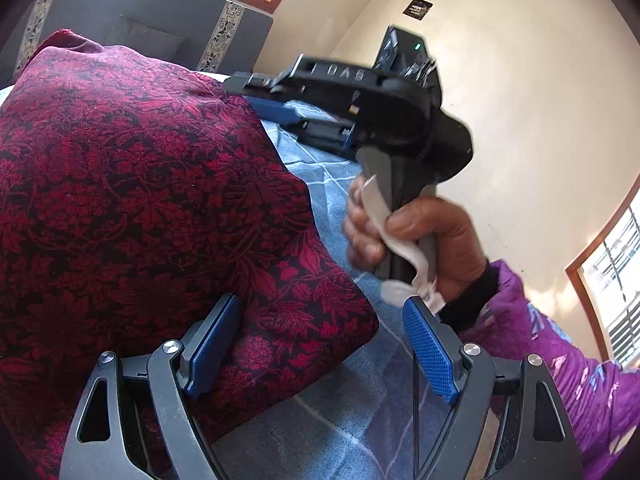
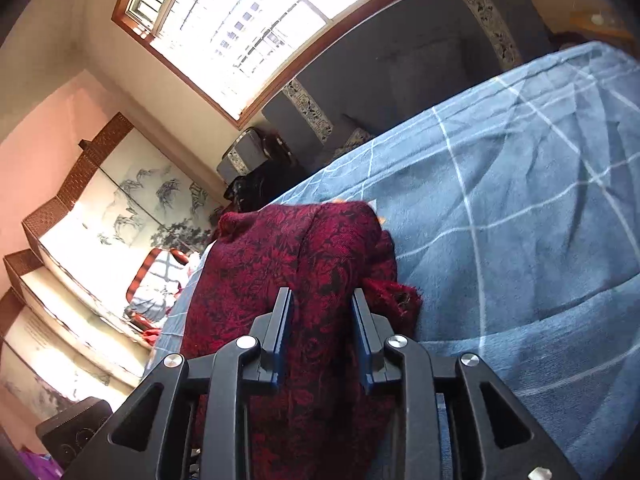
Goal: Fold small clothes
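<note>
A dark red cloth with a black floral pattern (image 1: pixel 152 184) lies folded on the blue checked bedspread (image 1: pixel 340 408). My left gripper (image 1: pixel 320 344) is open; its left finger rests on the cloth's near corner and its right finger is over the bedspread. In the right wrist view the same cloth (image 2: pixel 296 264) runs between the fingers of my right gripper (image 2: pixel 322 312), which stand a moderate gap apart with the cloth between them; whether they squeeze it is unclear. The right gripper also shows in the left wrist view (image 1: pixel 276 96), held by a hand above the bed.
The bedspread (image 2: pixel 520 208) stretches right of the cloth. A grey padded headboard (image 1: pixel 132 28) and a cream wall (image 1: pixel 520 128) stand behind the bed. A window (image 2: pixel 240 28), stepped shelves (image 2: pixel 80 240) and a dark case (image 2: pixel 256 152) are at the bed's far side.
</note>
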A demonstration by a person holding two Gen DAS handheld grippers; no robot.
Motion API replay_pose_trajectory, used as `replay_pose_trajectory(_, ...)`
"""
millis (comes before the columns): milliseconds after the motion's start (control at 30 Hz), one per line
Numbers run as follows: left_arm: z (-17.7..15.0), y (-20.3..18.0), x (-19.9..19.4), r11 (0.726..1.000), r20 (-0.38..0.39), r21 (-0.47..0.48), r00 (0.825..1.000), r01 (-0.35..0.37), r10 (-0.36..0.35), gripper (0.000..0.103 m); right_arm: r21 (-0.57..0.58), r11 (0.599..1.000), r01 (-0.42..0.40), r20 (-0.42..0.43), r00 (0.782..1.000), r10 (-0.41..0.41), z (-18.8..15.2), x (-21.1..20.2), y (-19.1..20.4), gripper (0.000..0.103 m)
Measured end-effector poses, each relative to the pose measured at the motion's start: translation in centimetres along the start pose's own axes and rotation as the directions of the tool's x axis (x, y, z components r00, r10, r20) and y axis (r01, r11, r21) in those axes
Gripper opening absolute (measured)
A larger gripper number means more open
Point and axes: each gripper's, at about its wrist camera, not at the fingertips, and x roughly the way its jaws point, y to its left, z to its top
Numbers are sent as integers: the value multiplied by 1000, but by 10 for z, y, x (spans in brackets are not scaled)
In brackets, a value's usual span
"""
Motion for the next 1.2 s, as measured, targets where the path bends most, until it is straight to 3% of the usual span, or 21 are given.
replay_pose_trajectory(67, 1, 3, -1, 1000, 1, -3, 1000, 5, -5, 83, -46, 999, 28, 21, 999, -27, 9, -6, 14, 28)
replay_pose_trajectory(200, 2, 5, -3, 1000, 5, -12, 1000, 16, -16, 83, -207, 978, -17, -15, 1000, 14, 15, 4, 59, 28)
replay_pose_trajectory(333, 1, 7, -3, 1000, 10, -12, 1000, 19, -19, 83, -324, 943, 74, -78, 991, -105, 5, 42, 68, 26)
replay_pose_trajectory(367, 1, 8, -3, 1000, 12, -13, 1000, 22, -22, 83, -323, 940, 112, -99, 984, -151, 3, 53, 58, 25)
replay_pose_trajectory(433, 0, 9, -3, 999, 13, -14, 1000, 29, -29, 83, -317, 936, 154, -151, 966, -210, -7, 70, 40, 13)
replay_pose_trajectory(667, 9, 19, 4, 999, 13, -18, 999, 40, -40, 83, -265, 957, 120, -168, 971, -168, -2, 67, 28, 12)
replay_pose_trajectory(800, 3, 17, 2, 998, 16, -34, 999, 49, -49, 83, -240, 968, 72, -62, 994, -90, 3, 25, 46, 21)
replay_pose_trajectory(900, 3, 18, 2, 998, 18, -36, 998, 55, -54, 83, -263, 965, 8, -35, 999, -18, -14, -4, 62, 20)
replay_pose_trajectory(967, 3, 18, 3, 998, 19, -30, 999, 50, -50, 83, -340, 940, 28, -59, 997, -51, -33, -7, 69, 20)
replay_pose_trajectory(1067, 2, 16, 4, 999, 17, -12, 999, 37, -37, 83, -390, 912, 125, -130, 973, -189, -59, 17, 56, 17)
replay_pose_trajectory(1200, -1, 9, -7, 1000, 28, -23, 1000, 4, -3, 83, -309, 948, 79, -113, 986, -119, -63, 14, 39, 15)
